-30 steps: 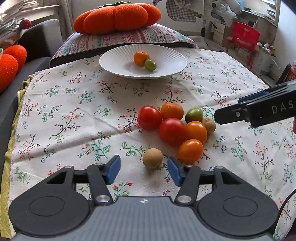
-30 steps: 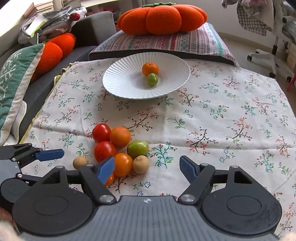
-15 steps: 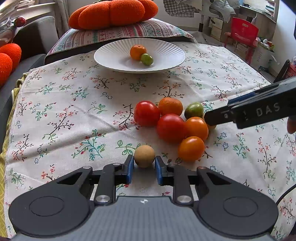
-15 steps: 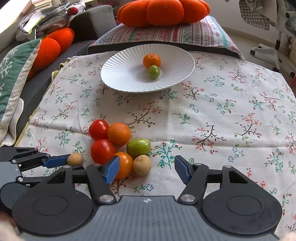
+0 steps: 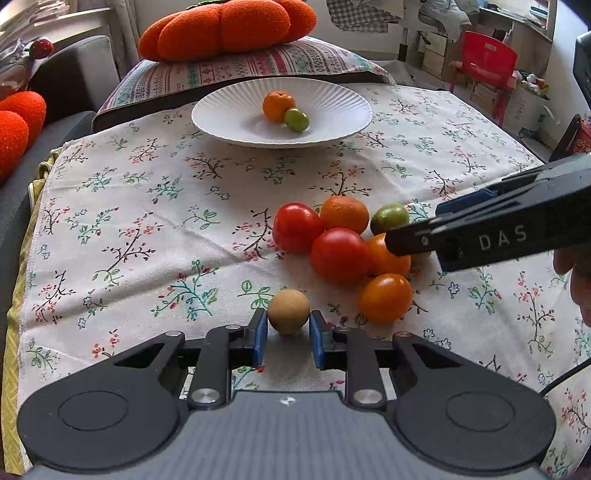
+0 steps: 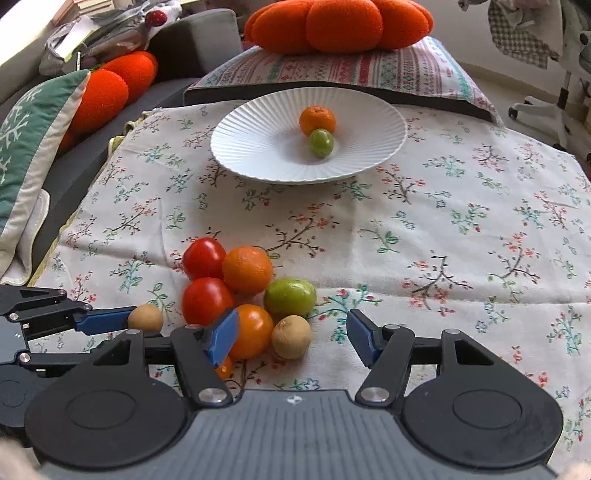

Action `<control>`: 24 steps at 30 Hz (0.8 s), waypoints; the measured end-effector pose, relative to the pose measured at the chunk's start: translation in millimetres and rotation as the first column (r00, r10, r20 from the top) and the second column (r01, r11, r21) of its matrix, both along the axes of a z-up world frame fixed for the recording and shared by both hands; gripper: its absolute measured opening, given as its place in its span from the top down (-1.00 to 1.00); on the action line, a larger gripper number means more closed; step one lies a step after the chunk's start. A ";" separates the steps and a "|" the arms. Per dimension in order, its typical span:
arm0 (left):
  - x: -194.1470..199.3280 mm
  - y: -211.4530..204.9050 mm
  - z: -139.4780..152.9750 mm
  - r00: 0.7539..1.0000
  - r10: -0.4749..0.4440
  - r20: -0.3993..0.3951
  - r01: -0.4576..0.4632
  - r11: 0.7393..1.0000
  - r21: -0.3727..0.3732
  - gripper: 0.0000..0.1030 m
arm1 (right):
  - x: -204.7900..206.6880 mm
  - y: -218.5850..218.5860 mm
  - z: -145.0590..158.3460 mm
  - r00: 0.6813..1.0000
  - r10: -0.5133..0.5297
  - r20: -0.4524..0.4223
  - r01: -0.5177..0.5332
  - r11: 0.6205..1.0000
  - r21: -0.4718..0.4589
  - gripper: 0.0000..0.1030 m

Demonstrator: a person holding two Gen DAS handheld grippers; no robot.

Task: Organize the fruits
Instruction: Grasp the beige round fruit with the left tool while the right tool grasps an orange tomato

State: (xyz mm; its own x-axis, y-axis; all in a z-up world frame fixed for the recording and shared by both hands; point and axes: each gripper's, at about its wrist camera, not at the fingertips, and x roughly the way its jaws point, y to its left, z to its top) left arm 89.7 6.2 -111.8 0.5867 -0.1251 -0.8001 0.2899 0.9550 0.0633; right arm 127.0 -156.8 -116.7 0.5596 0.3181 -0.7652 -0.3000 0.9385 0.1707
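Observation:
My left gripper [image 5: 286, 334] is shut on a small tan round fruit [image 5: 288, 311] that rests on the floral cloth; the fruit also shows in the right wrist view [image 6: 146, 318]. A cluster of red tomatoes [image 5: 338, 254], oranges [image 5: 344, 214], an orange tomato [image 5: 386, 297] and a green fruit [image 5: 389, 218] lies just right of it. My right gripper [image 6: 291, 338] is open, its jaws on either side of a second tan fruit [image 6: 291, 336] beside the green fruit [image 6: 290, 297]. A white plate [image 6: 258, 147] farther back holds an orange [image 6: 317, 119] and a small green fruit [image 6: 321, 142].
A striped pillow [image 5: 221, 72] with an orange pumpkin cushion [image 5: 229, 26] lies behind the plate. A green cushion [image 6: 22, 147] and orange cushions [image 6: 110, 88] sit at the left on the grey sofa. A red chair [image 5: 487, 59] stands far right.
My left gripper moved forward and shut on the tan fruit. My right gripper moved closer to the cluster, its jaws now around the second tan fruit, still open.

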 end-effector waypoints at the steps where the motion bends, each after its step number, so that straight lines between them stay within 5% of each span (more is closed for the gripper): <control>1: 0.4 0.6 0.1 1.000 0.002 0.000 -0.002 1.000 0.000 0.93 | -0.2 1.2 -0.8 1.000 0.007 -0.005 -0.007 1.000 0.006 -0.17; 16: 1.4 -0.1 0.4 1.000 0.009 0.002 -0.009 1.000 0.005 0.93 | -4.5 13.1 -4.1 0.998 0.068 0.007 -0.068 0.998 0.001 0.08; 19: 1.5 0.0 2.0 1.000 0.009 0.008 -0.009 1.000 0.000 0.93 | -5.9 13.0 0.3 0.998 0.066 0.020 -0.066 0.998 0.002 0.24; 21: 1.4 0.0 2.1 1.000 0.010 0.008 -0.010 1.000 -0.001 0.93 | -6.5 14.0 3.3 0.997 0.073 0.024 -0.073 0.997 0.007 0.54; 24: 1.3 -1.1 -0.1 1.000 0.008 0.002 -0.008 1.000 0.008 0.93 | -7.5 17.4 3.6 0.995 0.093 0.029 -0.092 0.996 -0.010 0.52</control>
